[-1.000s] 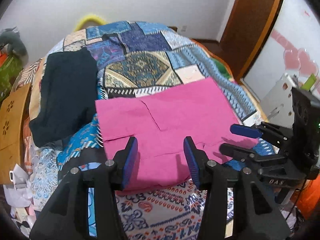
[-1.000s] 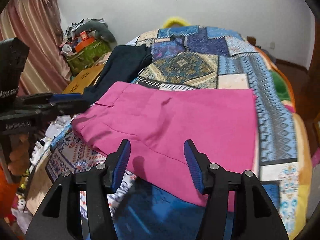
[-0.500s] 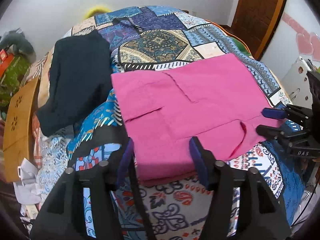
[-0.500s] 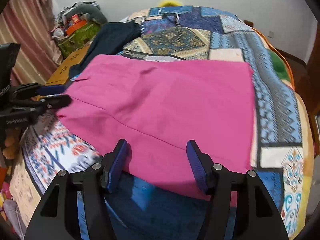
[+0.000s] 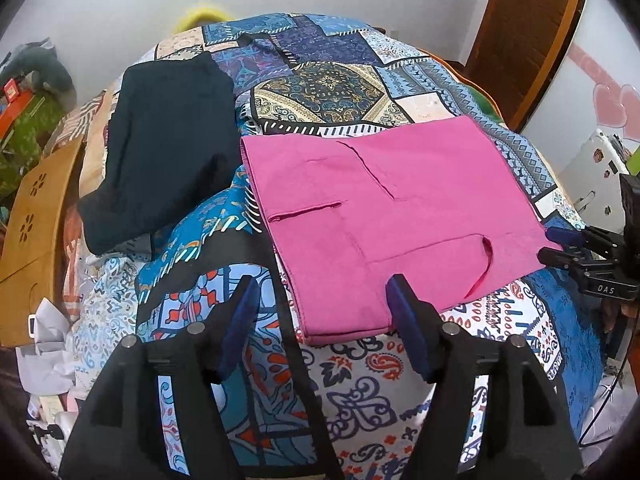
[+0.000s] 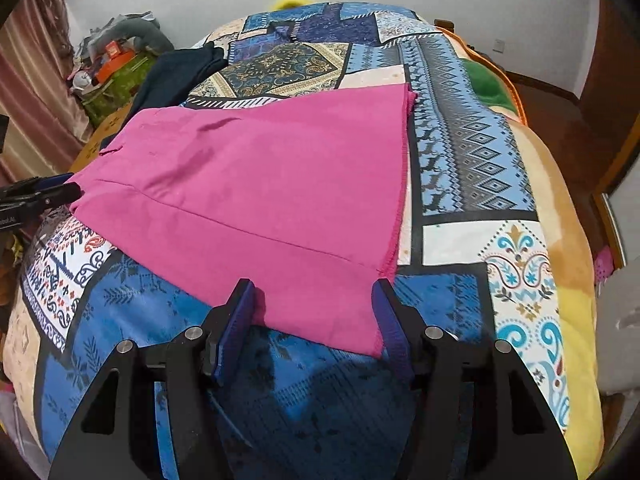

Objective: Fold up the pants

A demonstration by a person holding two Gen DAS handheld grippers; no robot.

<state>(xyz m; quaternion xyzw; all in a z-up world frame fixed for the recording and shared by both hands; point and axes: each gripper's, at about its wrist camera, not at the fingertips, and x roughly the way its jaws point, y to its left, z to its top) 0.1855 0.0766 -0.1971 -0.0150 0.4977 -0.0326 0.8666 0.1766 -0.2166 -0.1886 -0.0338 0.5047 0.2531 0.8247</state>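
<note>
White letters "DAS" stand on the black body of the right tongs (image 5: 560, 245), at the right edge of the left wrist view.

A home bedroom: a bed (image 5: 360, 392) with patchwork quilt (image 6: 472, 152), curtain (image 6: 36, 92), wooden door (image 5: 528, 28), heart stickers (image 5: 612, 104) on the wall and clutter (image 6: 116, 56) beside it

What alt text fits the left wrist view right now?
Pink pants lie folded flat on a patchwork quilt, with the open left gripper poised at their near edge. A dark garment lies to the left; the right gripper reaches in at the right.
</note>
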